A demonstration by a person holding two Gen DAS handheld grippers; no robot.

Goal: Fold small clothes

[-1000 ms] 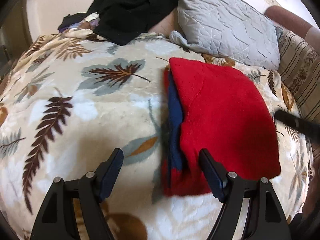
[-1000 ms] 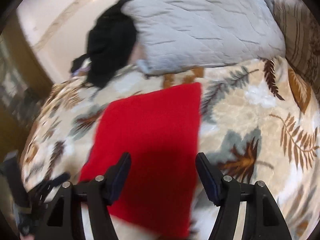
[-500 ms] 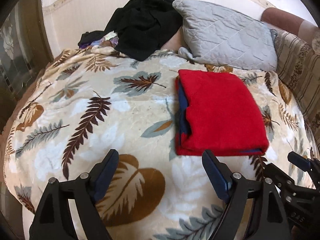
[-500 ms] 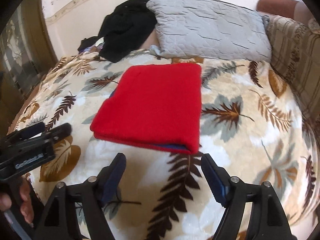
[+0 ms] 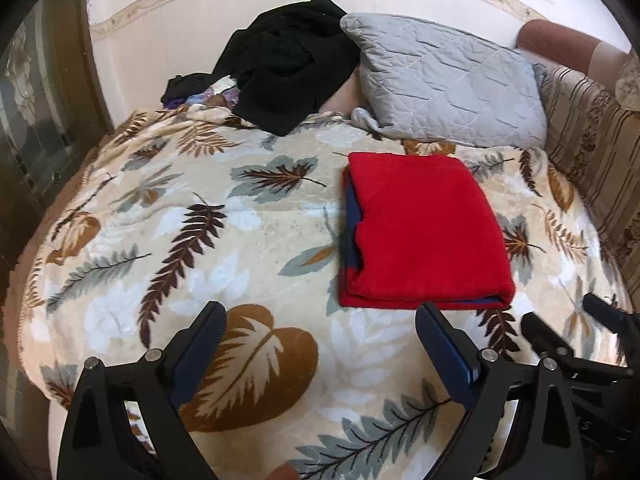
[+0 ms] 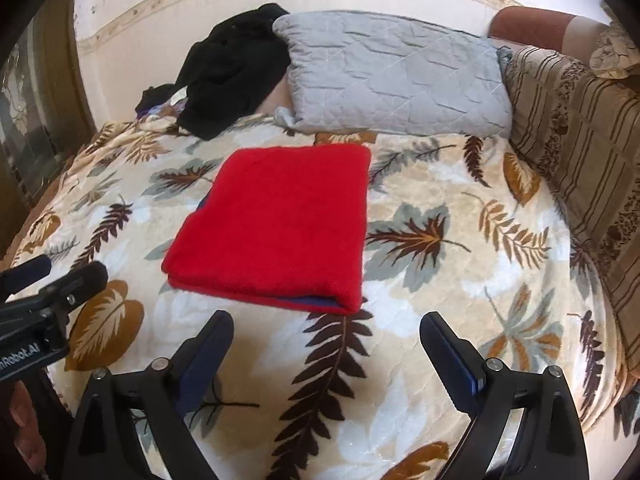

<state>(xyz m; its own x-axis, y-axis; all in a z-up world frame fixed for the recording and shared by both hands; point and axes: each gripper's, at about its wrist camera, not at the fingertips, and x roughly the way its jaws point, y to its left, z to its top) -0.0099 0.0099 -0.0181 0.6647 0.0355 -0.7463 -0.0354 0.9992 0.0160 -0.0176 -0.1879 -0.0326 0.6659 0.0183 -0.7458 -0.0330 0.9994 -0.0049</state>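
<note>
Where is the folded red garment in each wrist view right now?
Left wrist: the red garment lies right of centre, just beyond the right finger, blue layers showing along its left edge.
Right wrist: the red garment lies left of centre, beyond the left finger, a blue strip showing at its near edge.
Shared landmark: the grey pillow sits right behind it in both.
</note>
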